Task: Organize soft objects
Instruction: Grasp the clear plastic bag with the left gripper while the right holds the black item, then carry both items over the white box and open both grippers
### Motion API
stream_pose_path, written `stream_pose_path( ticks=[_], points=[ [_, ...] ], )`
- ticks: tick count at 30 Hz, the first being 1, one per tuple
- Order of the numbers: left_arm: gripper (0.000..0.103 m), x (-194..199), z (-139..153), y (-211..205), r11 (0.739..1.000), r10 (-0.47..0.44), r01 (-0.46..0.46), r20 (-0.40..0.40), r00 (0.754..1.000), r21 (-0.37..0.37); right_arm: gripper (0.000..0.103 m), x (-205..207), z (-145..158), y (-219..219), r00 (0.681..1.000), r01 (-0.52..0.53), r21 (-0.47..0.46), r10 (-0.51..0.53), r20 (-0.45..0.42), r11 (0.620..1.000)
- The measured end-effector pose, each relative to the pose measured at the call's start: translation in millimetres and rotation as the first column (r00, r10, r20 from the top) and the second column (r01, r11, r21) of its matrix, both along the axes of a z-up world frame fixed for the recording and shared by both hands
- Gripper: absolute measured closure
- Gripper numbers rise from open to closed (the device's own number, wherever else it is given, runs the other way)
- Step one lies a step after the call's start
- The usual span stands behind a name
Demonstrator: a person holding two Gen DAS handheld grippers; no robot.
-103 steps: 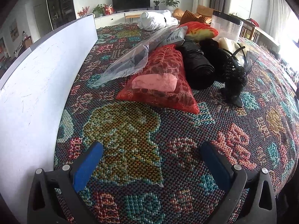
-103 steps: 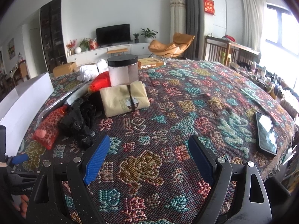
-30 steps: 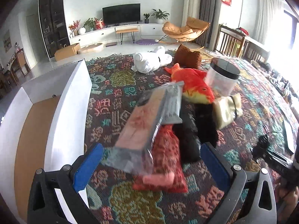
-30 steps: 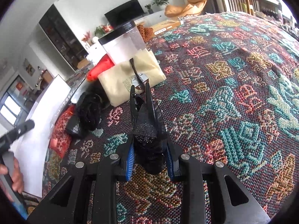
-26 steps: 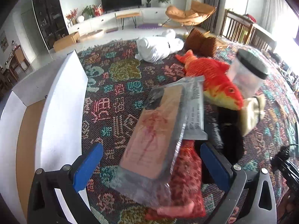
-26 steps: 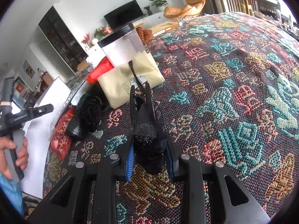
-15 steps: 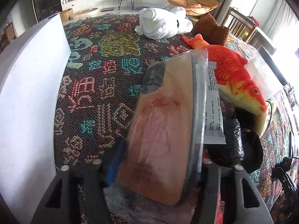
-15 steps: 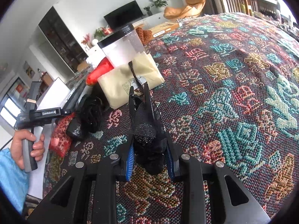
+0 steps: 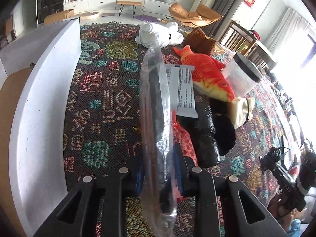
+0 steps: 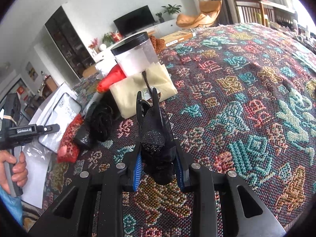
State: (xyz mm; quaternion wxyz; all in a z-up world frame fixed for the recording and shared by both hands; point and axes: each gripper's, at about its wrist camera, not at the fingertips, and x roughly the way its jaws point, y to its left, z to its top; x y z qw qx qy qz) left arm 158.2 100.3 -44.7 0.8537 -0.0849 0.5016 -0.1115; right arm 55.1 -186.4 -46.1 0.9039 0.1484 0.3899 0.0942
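Our left gripper has just been closing and now pinches the long clear plastic packet edge-on between its fingers; it looks light, slick and floppy, so we'd grip near its middle. Our right gripper clamps a black glittery mesh pouch, soft and crushable. Beyond both fingertips runs the woven patterned cloth, in a bright living room.

Tablecloth: dark weave with teal, red and gold woven motifs. Toy fish: orange-red, yellow belly. Jar: clear, white contents, black lid. Cloth pouch: cream. Mesh bag: red, dark speckles. Box wall: white.
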Motion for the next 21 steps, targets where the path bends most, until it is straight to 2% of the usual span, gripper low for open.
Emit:
stream_pose_path(
  ticks=[2,4,7,9,13,18,21],
  points=[
    [0.077,1,-4,-3,0.999,0.011,-0.011,0.0,1.0,0.038,0.073,1,0,3,1.0,-0.007,-0.008,0.006,-0.004,1.0],
    [0.078,5,-4,1,0.999,0.039,-0.039,0.018,0.999,0.013,0.073,0,2,4,1.0,-0.009,-0.008,0.009,0.0,1.0],
    [0.087,8,0,11,0.997,0.081,-0.081,0.046,0.996,-0.016,0.073,-2,3,-1,1.0,-0.007,0.027,0.007,0.002,1.0],
    [0.092,1,7,20,0.993,0.1,-0.095,0.066,0.993,-0.072,0.073,-6,5,-4,1.0,-0.004,0.064,0.003,0.003,0.998],
    [0.092,-30,44,40,0.981,0.113,-0.088,0.142,0.983,-0.172,0.073,-14,19,2,0.999,-0.043,0.079,0.042,0.011,0.996],
    [0.092,-80,96,95,0.962,0.181,-0.125,0.226,0.957,-0.242,0.073,-16,54,61,0.979,-0.203,0.043,0.201,0.036,0.978],
    [0.092,-108,115,144,0.955,0.255,-0.202,0.252,0.933,-0.217,0.073,-12,85,119,0.94,-0.337,0.078,0.332,0.073,0.938]
  ],
)
